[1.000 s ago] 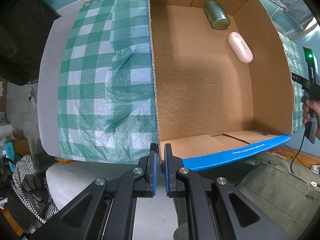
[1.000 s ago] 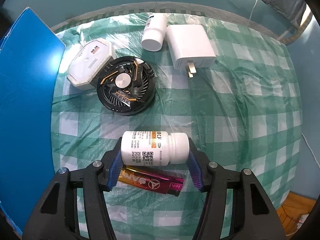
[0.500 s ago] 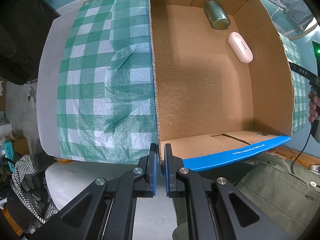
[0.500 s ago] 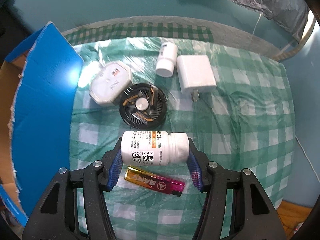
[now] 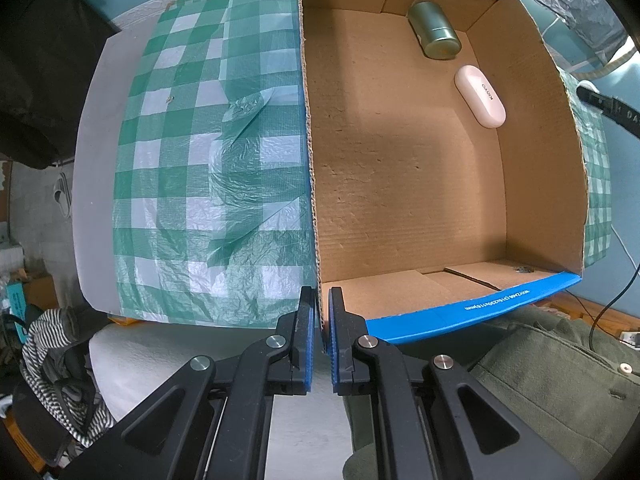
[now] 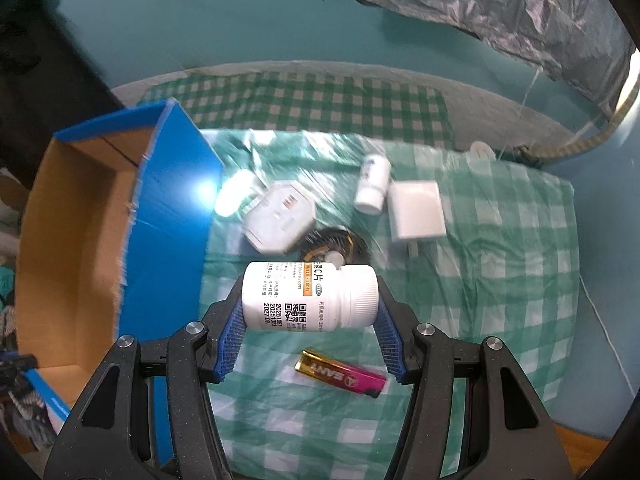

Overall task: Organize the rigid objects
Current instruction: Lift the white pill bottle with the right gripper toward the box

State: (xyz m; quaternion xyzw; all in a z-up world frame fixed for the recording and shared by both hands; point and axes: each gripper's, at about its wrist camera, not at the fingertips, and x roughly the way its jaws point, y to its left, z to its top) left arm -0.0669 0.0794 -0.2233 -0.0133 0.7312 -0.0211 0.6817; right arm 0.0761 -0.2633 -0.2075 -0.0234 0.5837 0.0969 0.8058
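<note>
A green can (image 5: pixel 435 31) and a pink case (image 5: pixel 480 96) are kept in the box (image 5: pixel 400 184), whose corner wall is clamped by the left gripper (image 5: pixel 322 336). The white bottle (image 6: pixel 310 297), pinched by the right gripper (image 6: pixel 310 338), is now raised higher above the lighter (image 6: pixel 341 374).

Black hand-held gripper (image 6: pixel 310 334) (blue pads (image 6: pixel 228 336))

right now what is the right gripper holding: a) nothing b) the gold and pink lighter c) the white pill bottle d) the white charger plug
c: the right gripper is closed on the white pill bottle, held sideways between its blue pads above the checked cloth, while the lighter lies on the cloth below and the charger plug sits farther back.
</note>
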